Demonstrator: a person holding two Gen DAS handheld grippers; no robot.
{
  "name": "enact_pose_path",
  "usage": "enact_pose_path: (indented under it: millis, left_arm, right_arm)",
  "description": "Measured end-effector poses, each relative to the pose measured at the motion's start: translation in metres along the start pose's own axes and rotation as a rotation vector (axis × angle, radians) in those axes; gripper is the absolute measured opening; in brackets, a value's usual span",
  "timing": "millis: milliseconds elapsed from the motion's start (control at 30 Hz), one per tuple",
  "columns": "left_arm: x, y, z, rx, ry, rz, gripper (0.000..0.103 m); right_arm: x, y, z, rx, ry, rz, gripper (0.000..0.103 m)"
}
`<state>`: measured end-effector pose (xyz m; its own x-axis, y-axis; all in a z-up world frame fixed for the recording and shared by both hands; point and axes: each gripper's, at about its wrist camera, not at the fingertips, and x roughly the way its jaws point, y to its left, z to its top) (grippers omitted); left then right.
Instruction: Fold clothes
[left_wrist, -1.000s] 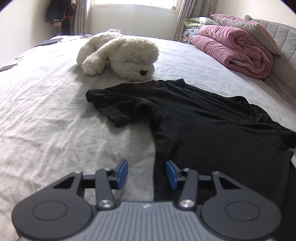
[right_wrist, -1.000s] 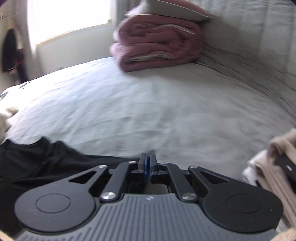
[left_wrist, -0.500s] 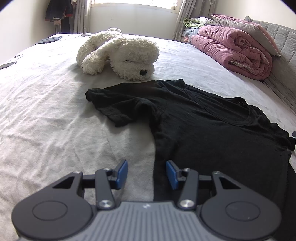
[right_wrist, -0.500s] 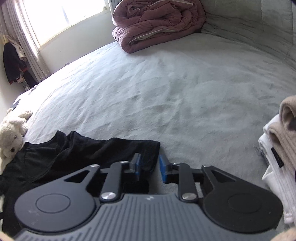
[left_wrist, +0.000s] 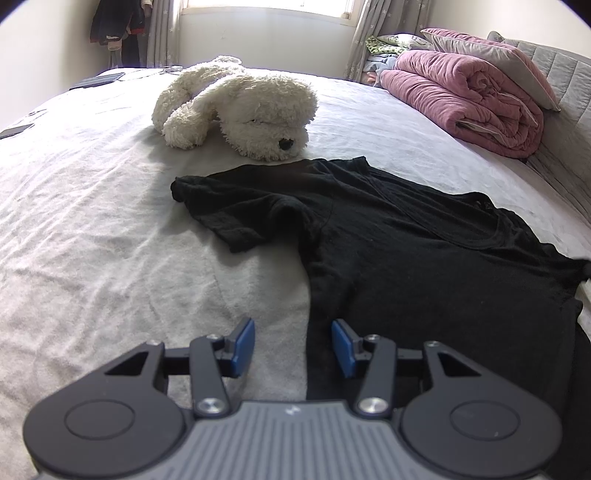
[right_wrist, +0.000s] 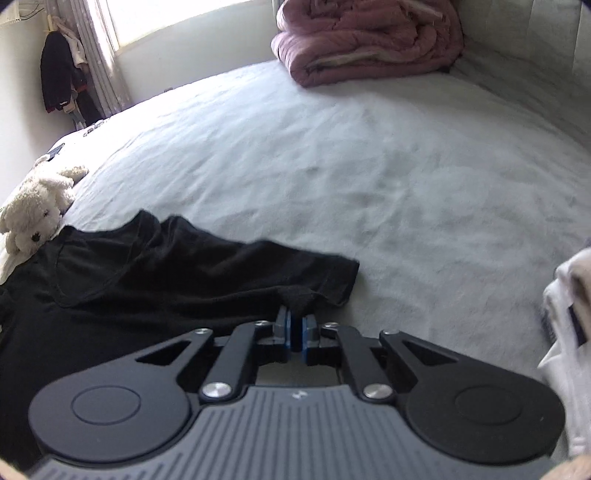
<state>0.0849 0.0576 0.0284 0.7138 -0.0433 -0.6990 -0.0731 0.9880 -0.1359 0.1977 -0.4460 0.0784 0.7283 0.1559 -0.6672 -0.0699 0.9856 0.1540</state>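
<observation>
A black T-shirt (left_wrist: 424, 258) lies spread on the white bed sheet (left_wrist: 92, 240), one sleeve crumpled toward the left. My left gripper (left_wrist: 293, 345) is open just above the shirt's left side edge, nothing between its blue pads. In the right wrist view the same T-shirt (right_wrist: 147, 280) shows its neckline and right sleeve. My right gripper (right_wrist: 295, 326) is shut on a pinch of black fabric at the sleeve's underside, the cloth bunched up between the pads.
A white plush dog (left_wrist: 240, 107) lies just beyond the shirt. A rolled pink quilt (left_wrist: 469, 99) and pillows sit by the grey headboard. Folded white and beige clothes (right_wrist: 569, 321) are stacked at the right. Dark clothes (right_wrist: 59, 74) hang by the window.
My right gripper was shut, then open near the sleeve, and is now shut on the sleeve fabric. The left gripper has stayed open in place.
</observation>
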Motion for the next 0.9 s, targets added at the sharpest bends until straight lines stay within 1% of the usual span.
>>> enact_pose_path:
  millis: [67, 100, 167, 267, 333, 433, 467, 567, 633, 700, 800, 833, 900]
  left_arm:
    - [0.0, -0.001, 0.0, 0.007, -0.001, 0.002, 0.048]
    - [0.0, -0.002, -0.001, 0.011, -0.001, 0.004, 0.048]
    - [0.0, -0.003, -0.001, 0.016, -0.002, 0.007, 0.049]
    - [0.0, -0.003, -0.001, 0.014, -0.002, 0.009, 0.049]
    - [0.0, -0.003, -0.001, 0.011, -0.002, 0.007, 0.049]
    - [0.0, -0.001, 0.0, 0.005, 0.002, 0.0, 0.049]
    - [0.0, 0.0, 0.001, 0.0, 0.003, -0.005, 0.049]
    - [-0.001, 0.006, 0.006, -0.028, -0.001, -0.018, 0.05]
    - [-0.003, 0.013, 0.011, -0.056, -0.024, -0.032, 0.052]
    - [-0.003, 0.026, 0.017, -0.121, -0.047, -0.062, 0.054]
    - [0.002, 0.045, 0.025, -0.223, -0.072, -0.095, 0.054]
    - [0.004, 0.049, 0.028, -0.238, -0.084, -0.093, 0.054]
    - [0.008, 0.053, 0.036, -0.231, -0.114, -0.074, 0.054]
  right_arm:
    - [-0.012, -0.002, 0.008, -0.002, -0.059, -0.029, 0.004]
    - [-0.011, -0.004, 0.009, -0.003, -0.061, -0.044, 0.004]
    - [0.001, -0.007, 0.005, -0.01, -0.028, -0.076, 0.004]
    - [0.025, -0.011, -0.006, -0.019, 0.061, -0.085, 0.005]
    - [0.03, -0.009, -0.008, -0.031, 0.083, -0.093, 0.006]
    - [0.031, -0.006, -0.008, -0.051, 0.102, -0.083, 0.017]
    - [0.03, -0.006, -0.008, -0.052, 0.102, -0.079, 0.017]
    - [0.026, -0.006, -0.005, -0.055, 0.063, -0.111, 0.017]
    - [0.022, -0.005, -0.002, -0.061, 0.026, -0.144, 0.017]
    - [0.018, -0.004, 0.001, -0.058, 0.002, -0.157, 0.017]
    - [0.017, 0.003, 0.001, -0.072, -0.008, -0.141, 0.017]
    - [0.016, 0.006, 0.001, -0.078, -0.01, -0.133, 0.017]
    - [0.015, 0.012, 0.001, -0.09, -0.014, -0.119, 0.017]
